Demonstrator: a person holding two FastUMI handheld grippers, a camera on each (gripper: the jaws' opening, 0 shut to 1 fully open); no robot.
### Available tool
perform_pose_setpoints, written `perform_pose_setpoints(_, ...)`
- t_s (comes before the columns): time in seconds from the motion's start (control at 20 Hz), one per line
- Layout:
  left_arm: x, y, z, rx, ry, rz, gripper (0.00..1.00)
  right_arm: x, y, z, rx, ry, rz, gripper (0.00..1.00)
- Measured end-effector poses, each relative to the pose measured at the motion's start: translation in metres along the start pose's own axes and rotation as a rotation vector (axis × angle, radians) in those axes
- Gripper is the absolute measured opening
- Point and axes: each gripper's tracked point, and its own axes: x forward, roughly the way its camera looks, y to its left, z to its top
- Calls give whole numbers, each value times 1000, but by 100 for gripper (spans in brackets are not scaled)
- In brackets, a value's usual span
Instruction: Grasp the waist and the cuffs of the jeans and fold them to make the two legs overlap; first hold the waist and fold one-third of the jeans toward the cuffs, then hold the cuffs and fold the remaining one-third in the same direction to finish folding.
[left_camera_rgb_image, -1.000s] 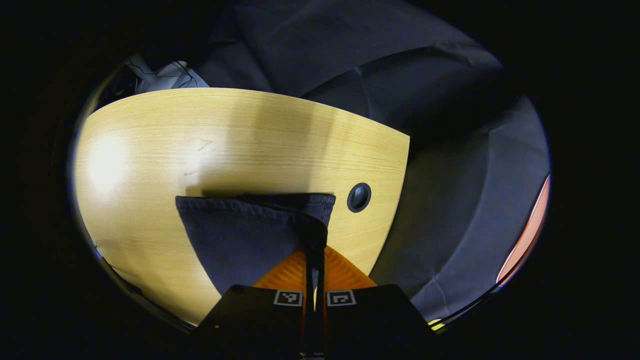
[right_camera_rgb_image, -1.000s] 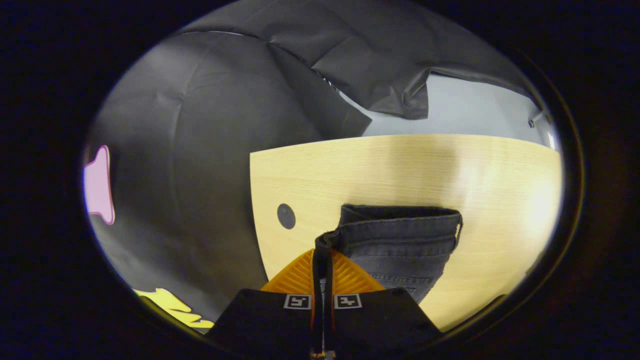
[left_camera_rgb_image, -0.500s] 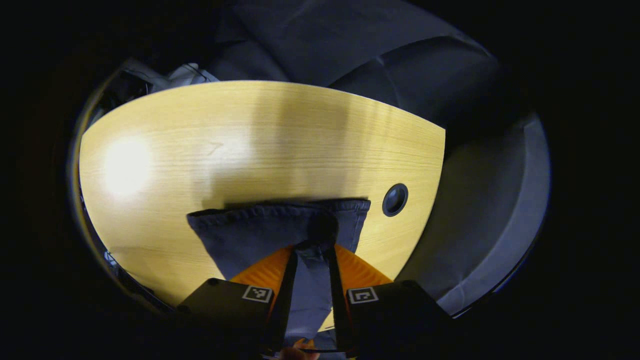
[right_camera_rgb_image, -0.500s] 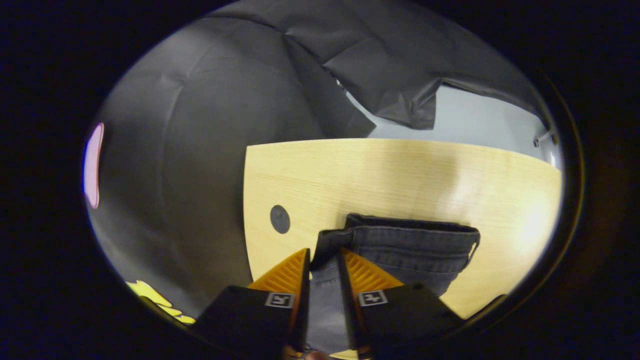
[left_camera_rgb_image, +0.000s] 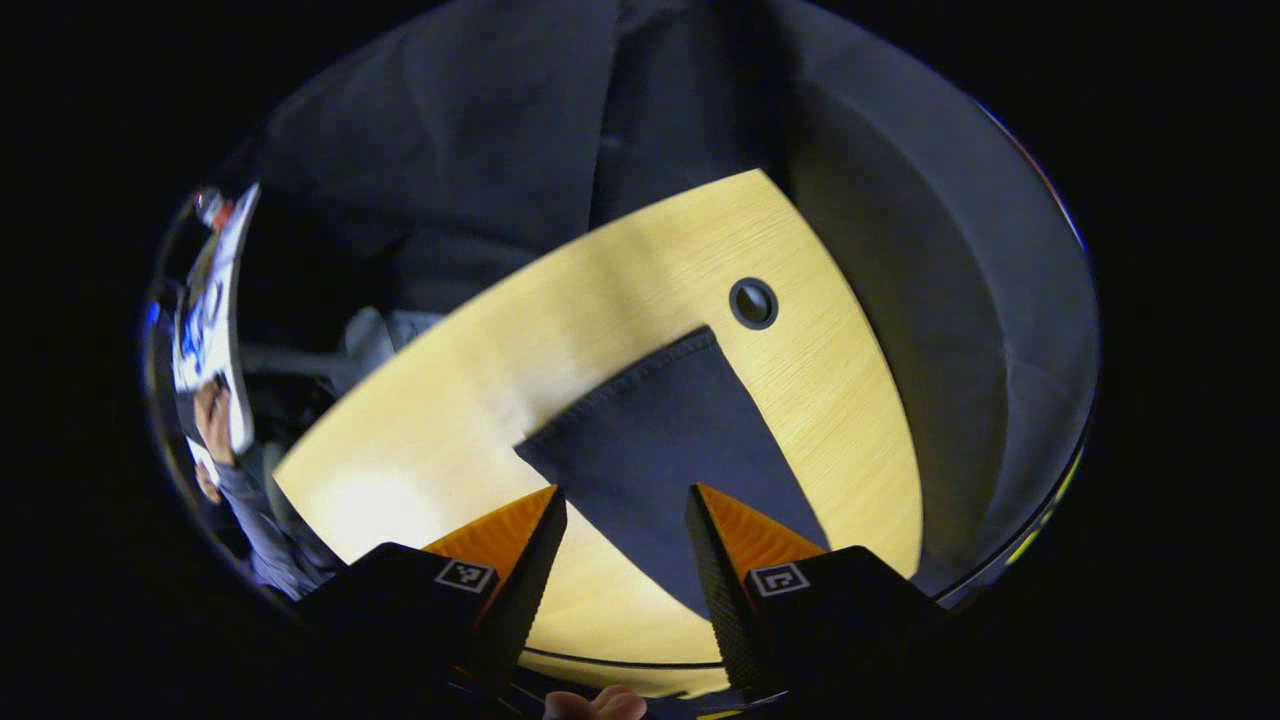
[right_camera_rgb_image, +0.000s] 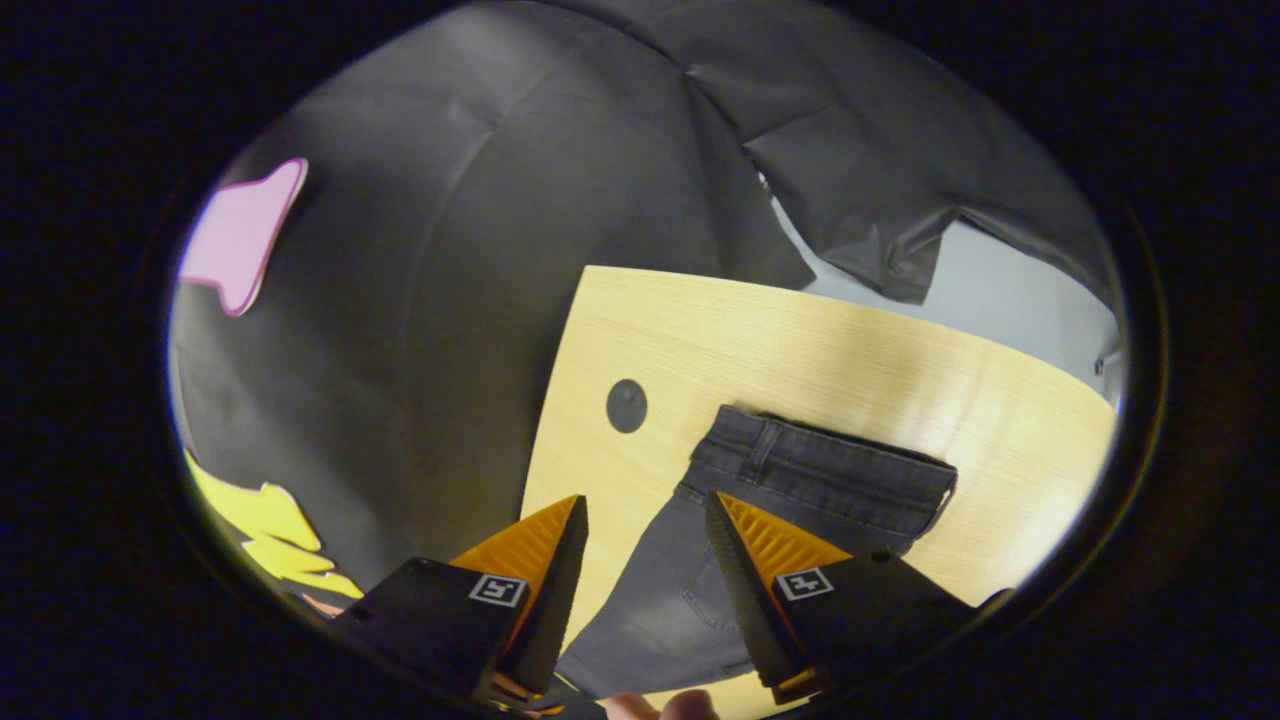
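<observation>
A: Where are our jeans (left_camera_rgb_image: 660, 440) now?

B: They lie flat on the wooden table (left_camera_rgb_image: 480, 400), near the end with the little round hole (left_camera_rgb_image: 752, 303). In the left gripper view we see the cuff end (left_camera_rgb_image: 620, 395). In the right gripper view we see the waist (right_camera_rgb_image: 825, 470) with its belt loops.

A: Are we holding them?

B: No. Our left gripper (left_camera_rgb_image: 620, 545) is spread wide with nothing in it. Our right gripper (right_camera_rgb_image: 645, 555) is spread wide too. Both hang above the cloth, not touching it.

A: Which way do the jeans run from us?

B: We think the legs already lie one on top of the other. The long way runs across, from one gripper to the other, with the waist by the right one and the cuffs by the left one.

A: So who goes next?

B: We guess the right one, since the waist sits just ahead of its fingers. It needs to come down, pinch the waist, and carry it toward the cuffs.
</observation>
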Motion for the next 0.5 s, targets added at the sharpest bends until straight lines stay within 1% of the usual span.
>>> perform_pose_setpoints(0.05,-17,0,8,54,-71,7,78,-6,3,-2,-55,-17,0,83)
perform_pose_setpoints(0.1,-35,-3,15,111,-146,8,91,-17,8,-6,-124,-43,2,67)
perform_pose_setpoints(0.15,-56,-5,22,171,-226,9,78,-29,12,-6,-204,-80,-5,76)
perform_pose_setpoints(0.2,-63,-23,30,234,-306,3,78,-42,18,-4,-289,-128,-6,78)
perform_pose_setpoints(0.25,-82,-25,36,293,-391,-1,78,-57,24,-2,-376,-182,-10,73)
perform_pose_setpoints(0.3,-98,-31,33,342,-481,-9,78,-73,32,-4,-461,-235,-9,74)
perform_pose_setpoints(0.35,-119,-43,34,380,-563,-33,78,-90,41,-6,-536,-285,3,85)
perform_pose_setpoints(0.4,-140,-50,32,404,-630,-59,79,-109,51,-13,-605,-328,14,77)
perform_pose_setpoints(0.45,-156,-54,33,417,-696,-87,80,-127,60,-20,-663,-369,33,86)
perform_pose_setpoints(0.5,-171,-57,31,426,-760,-117,84,-147,71,-27,-711,-412,48,86)
